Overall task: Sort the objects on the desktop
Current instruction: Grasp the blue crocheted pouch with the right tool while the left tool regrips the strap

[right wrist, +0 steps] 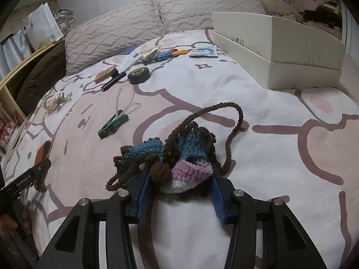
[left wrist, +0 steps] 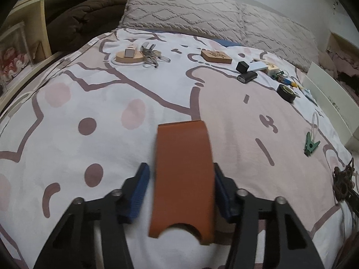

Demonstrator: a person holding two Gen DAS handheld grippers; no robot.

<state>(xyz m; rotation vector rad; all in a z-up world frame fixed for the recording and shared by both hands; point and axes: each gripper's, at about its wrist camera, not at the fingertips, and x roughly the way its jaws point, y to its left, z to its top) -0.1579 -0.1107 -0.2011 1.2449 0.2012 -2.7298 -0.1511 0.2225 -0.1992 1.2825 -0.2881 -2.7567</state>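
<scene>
In the left wrist view an orange leather sleeve [left wrist: 184,179] lies lengthwise between the blue pads of my left gripper [left wrist: 180,165]. The pads sit against its two long edges, and its left edge is blurred. In the right wrist view a crocheted pouch [right wrist: 188,159] of blue, lilac, white and brown yarn rests on the bedsheet. Its brown cord [right wrist: 237,121] loops out to the right. My right gripper [right wrist: 180,169] is shut on the pouch, both pads pressed into the yarn. The left gripper's arm [right wrist: 27,177] and the orange sleeve [right wrist: 42,152] show at that view's left edge.
A green clip [right wrist: 113,126], a black tape roll [right wrist: 139,75], a wooden block [left wrist: 216,56], keys [left wrist: 152,55], a round wooden stand [left wrist: 130,57] and small black gadgets [left wrist: 246,77] lie farther up the bed. A white shoe box [right wrist: 280,49] stands at right, pillows [left wrist: 190,11] behind.
</scene>
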